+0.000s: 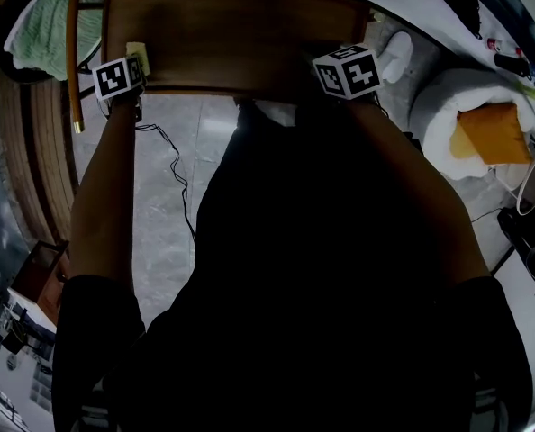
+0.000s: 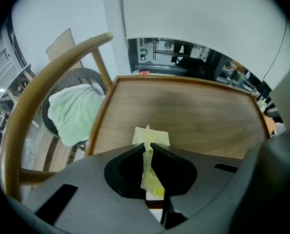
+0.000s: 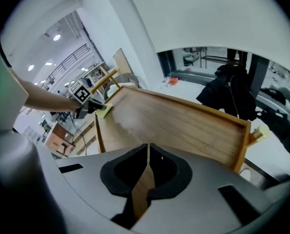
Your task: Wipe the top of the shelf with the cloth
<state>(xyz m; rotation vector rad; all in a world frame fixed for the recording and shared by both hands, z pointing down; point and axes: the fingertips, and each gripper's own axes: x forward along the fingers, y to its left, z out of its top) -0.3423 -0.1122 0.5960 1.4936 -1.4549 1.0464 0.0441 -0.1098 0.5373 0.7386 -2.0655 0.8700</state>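
Observation:
The wooden shelf top (image 1: 231, 34) lies just ahead of me, with a raised rim along its sides. My left gripper (image 1: 131, 68) rests at the near left corner, shut on a folded pale yellow cloth (image 1: 137, 54). In the left gripper view the cloth (image 2: 150, 138) pokes out past the closed jaws onto the wood (image 2: 194, 116). At the near right edge my right gripper (image 1: 341, 65) hovers, and its view shows the gripper (image 3: 148, 147) shut on nothing above the wood (image 3: 184, 126). That view also catches the left gripper (image 3: 86, 103) and the cloth (image 3: 104, 111) across the shelf.
A green towel (image 1: 56, 21) lies on a wicker chair with a curved wooden arm (image 2: 47, 77) left of the shelf. A white cushion with an orange pillow (image 1: 484, 124) sits on the right. A black cable (image 1: 173, 165) trails on the floor. Dark clothing (image 3: 233, 91) hangs beyond the shelf.

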